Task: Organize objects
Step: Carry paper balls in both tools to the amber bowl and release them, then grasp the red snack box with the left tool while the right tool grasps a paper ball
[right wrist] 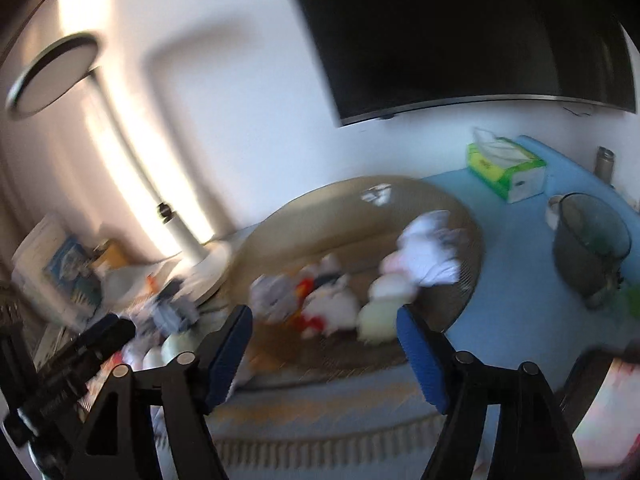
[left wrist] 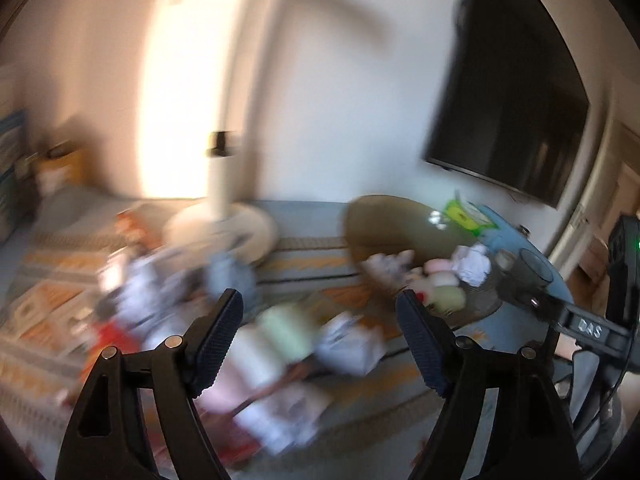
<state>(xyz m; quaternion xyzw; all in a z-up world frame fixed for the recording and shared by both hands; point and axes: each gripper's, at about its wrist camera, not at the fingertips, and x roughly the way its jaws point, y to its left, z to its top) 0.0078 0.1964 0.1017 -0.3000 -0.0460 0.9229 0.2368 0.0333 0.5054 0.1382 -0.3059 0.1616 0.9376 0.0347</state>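
Both views are blurred. The left gripper [left wrist: 320, 320] and right gripper [right wrist: 325, 336] are both spread wide, holding nothing. A pile of soft items [right wrist: 352, 288] lies in a brown basket [right wrist: 340, 200] on a patterned rug [left wrist: 308, 256]. A TV [right wrist: 460, 32] hangs on the white wall [left wrist: 332, 100], above a blue mat [right wrist: 520, 248] with a tissue box [right wrist: 506, 168].

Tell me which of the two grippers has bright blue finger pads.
The right gripper: its pads are bright blue, while the left gripper has dark navy, almost black pads.

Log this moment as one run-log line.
left gripper: open, empty | right gripper: open, empty | soft items in round basket and on rug | tissue box on blue surface | views motion-blurred
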